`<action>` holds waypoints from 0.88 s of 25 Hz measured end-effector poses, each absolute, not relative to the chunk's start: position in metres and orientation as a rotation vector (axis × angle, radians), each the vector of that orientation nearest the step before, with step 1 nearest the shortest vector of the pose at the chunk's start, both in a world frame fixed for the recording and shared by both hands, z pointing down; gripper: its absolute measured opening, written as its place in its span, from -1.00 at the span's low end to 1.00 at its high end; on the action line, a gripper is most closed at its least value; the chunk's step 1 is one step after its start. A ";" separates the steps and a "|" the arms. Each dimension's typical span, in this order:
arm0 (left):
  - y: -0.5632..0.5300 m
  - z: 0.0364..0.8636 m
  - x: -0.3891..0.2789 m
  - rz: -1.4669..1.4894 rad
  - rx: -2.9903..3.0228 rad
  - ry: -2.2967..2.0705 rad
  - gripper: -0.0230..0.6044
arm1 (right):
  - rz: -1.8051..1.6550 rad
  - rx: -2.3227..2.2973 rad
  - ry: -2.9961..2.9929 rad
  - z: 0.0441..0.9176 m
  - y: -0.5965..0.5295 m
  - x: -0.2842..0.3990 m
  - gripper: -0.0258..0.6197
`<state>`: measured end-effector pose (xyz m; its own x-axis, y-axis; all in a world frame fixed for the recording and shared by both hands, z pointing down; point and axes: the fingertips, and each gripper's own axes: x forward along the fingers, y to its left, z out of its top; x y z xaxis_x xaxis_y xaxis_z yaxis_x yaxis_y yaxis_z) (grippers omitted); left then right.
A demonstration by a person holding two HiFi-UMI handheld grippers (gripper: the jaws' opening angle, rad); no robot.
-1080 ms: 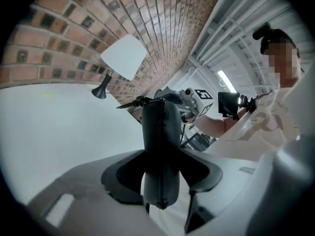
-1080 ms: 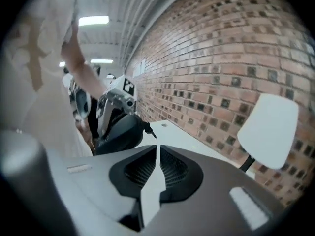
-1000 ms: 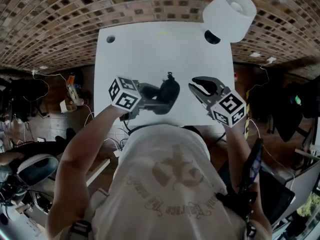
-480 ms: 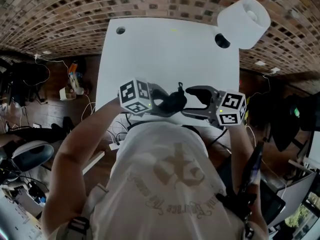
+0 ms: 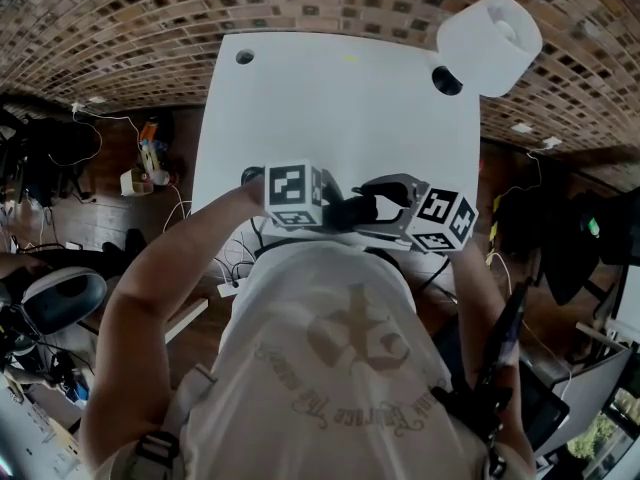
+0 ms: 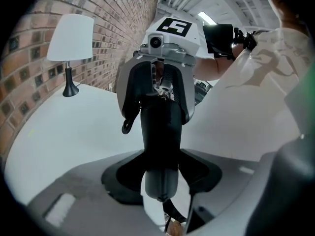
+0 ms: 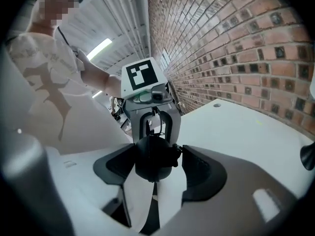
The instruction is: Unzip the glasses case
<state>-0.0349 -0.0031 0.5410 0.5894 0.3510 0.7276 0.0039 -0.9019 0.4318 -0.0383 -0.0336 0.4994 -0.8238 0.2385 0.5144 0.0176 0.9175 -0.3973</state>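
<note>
The black glasses case (image 5: 352, 211) is held off the white table (image 5: 340, 108), close to the person's chest. My left gripper (image 5: 325, 208) is shut on one end of it. In the left gripper view the case (image 6: 160, 127) runs away from my jaws (image 6: 160, 176), with a zipper loop (image 6: 127, 127) hanging at its left side. My right gripper (image 5: 374, 208) faces it from the other side. Its jaws have just opened wide and then eased in a little, and they stand open around the case's other end (image 7: 153, 159).
A white lamp (image 5: 490, 30) stands at the table's far right corner, its dark base (image 5: 447, 80) beside it. A cable hole (image 5: 245, 56) is at the far left corner. Brick-pattern flooring surrounds the table, with cables and clutter (image 5: 145, 168) to the left.
Both grippers have come closer to the person and to each other. The case has moved with the left gripper toward the near edge. The right gripper swung in and now straddles the case's end.
</note>
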 end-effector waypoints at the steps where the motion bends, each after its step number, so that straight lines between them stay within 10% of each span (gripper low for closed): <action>1: -0.002 0.540 -0.033 1.233 2.436 0.295 -0.21 | 0.523 -0.183 -2.491 0.501 -0.032 -0.037 0.03; 17: -0.072 0.529 -0.047 0.954 2.511 -0.231 -0.20 | 1.246 0.155 -2.597 0.539 -0.073 0.027 -0.04; 22: -0.094 0.488 -0.056 0.523 2.549 -0.564 -0.54 | 1.771 0.614 -2.417 0.586 -0.114 0.073 -0.03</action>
<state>-0.0560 -0.0938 0.4877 0.8425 -0.2919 0.4527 -0.4730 -0.8030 0.3626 0.0727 -0.1143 0.5865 -0.9161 -0.2683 0.2979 -0.3649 0.2502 -0.8968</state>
